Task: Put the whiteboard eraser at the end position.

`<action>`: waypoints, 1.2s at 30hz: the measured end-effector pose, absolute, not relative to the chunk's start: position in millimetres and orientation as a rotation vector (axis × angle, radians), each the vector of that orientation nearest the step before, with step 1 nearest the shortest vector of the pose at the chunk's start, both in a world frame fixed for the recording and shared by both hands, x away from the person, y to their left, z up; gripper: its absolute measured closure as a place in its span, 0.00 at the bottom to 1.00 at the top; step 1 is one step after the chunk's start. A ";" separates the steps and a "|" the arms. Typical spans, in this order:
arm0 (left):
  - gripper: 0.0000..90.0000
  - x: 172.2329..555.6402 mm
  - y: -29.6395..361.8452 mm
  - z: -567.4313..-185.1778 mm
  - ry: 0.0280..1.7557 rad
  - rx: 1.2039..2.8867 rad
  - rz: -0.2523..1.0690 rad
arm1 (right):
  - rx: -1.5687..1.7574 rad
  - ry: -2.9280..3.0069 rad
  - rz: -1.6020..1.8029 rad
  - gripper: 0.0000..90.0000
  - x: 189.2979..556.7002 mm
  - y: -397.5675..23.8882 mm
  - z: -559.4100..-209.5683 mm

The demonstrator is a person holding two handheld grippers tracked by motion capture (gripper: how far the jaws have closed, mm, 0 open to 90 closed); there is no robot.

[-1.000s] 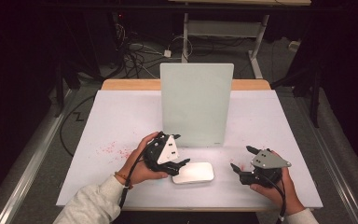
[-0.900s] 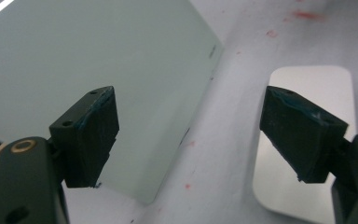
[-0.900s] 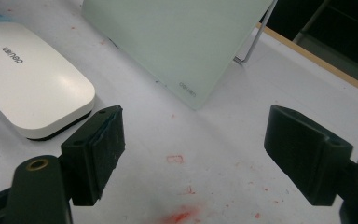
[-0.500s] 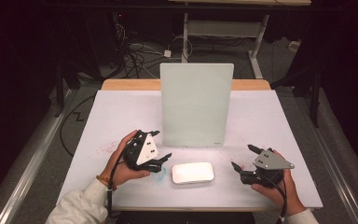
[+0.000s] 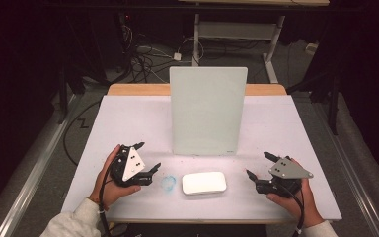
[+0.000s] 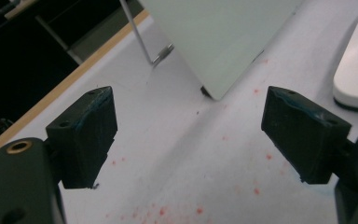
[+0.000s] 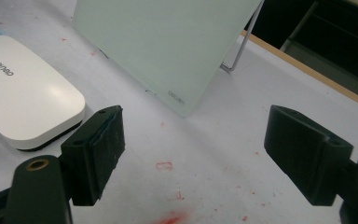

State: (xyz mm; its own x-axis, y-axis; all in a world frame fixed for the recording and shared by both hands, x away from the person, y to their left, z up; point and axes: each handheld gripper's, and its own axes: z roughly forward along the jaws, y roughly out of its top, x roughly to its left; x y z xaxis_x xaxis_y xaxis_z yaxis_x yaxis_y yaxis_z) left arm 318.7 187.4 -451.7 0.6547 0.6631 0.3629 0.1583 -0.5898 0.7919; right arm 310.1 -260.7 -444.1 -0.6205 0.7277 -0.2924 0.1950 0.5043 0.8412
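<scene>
We are holding both hand-held grippers low over the tabletop (image 5: pixel 128 118), one on each side of the eraser (image 5: pixel 204 183), which is lying flat in front of the board (image 5: pixel 208 111). The left hand-held gripper (image 5: pixel 148 158) is standing left of the eraser with its jaws wide and holding nothing; the right hand-held gripper (image 5: pixel 259 165) is standing right of the eraser, also wide and holding nothing.

We are thinking about these risks. The eraser is smooth and rounded, so if a jaw is closing on its curved edge, it may be slipping out or sliding toward the board. The board is resting only on a thin wire stand (image 6: pixel 161 53), so a push from the eraser may be tipping it backward. A blue smear (image 5: pixel 168 183) is lying just left of the eraser, and a jaw dragging through it may be spreading the ink.
</scene>
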 end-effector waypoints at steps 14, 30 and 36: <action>0.20 305.0 205.9 -468.1 0.710 2.147 0.835 | 0.756 2.108 1.062 0.23 309.6 -260.7 -445.8; 0.20 304.2 206.6 -470.0 0.694 2.150 0.813 | 0.734 2.106 1.047 0.23 308.0 -254.5 -443.8; 0.20 305.6 206.7 -471.2 0.699 2.159 0.795 | 0.733 2.119 1.039 0.23 311.3 -253.7 -446.6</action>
State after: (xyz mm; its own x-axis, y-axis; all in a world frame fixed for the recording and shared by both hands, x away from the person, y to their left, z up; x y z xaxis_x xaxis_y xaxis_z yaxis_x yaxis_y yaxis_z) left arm 305.6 206.7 -471.2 0.6625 0.6766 0.3214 0.2323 -0.5936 0.7705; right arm 311.3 -253.7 -446.6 -0.6270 0.7145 -0.3105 0.1924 0.5282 0.8270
